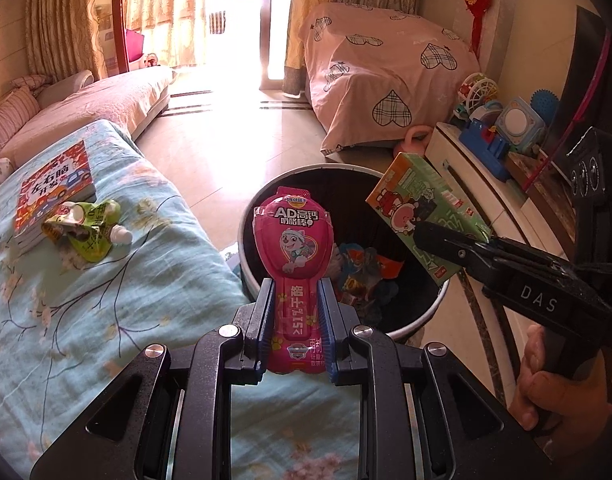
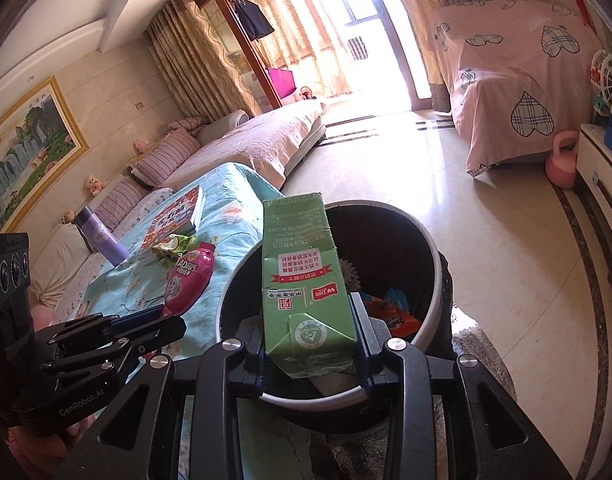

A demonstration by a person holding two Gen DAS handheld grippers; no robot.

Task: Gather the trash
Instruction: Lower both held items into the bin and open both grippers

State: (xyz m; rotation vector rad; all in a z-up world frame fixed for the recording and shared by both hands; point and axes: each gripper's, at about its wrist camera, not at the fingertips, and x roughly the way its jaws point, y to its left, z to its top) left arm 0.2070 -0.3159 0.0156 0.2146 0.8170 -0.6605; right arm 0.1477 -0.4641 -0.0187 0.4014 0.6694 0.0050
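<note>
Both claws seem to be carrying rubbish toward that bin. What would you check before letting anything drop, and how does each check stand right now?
1. Left claw grips the pink snack wrapper: ok, pads squeeze its lower part.
2. Right claw grips the green carton: ok, held at its base.
3. Carton over the trash bin opening: ok in the right wrist view.
4. Wrapper over the opening: cannot tell; it appears near the rim beside the blue bedspread.
5. Room in the bin: ok, rubbish covers only the bottom.
6. All trash collected: not ok, a crumpled green wrapper still lies on the bedspread.
</note>
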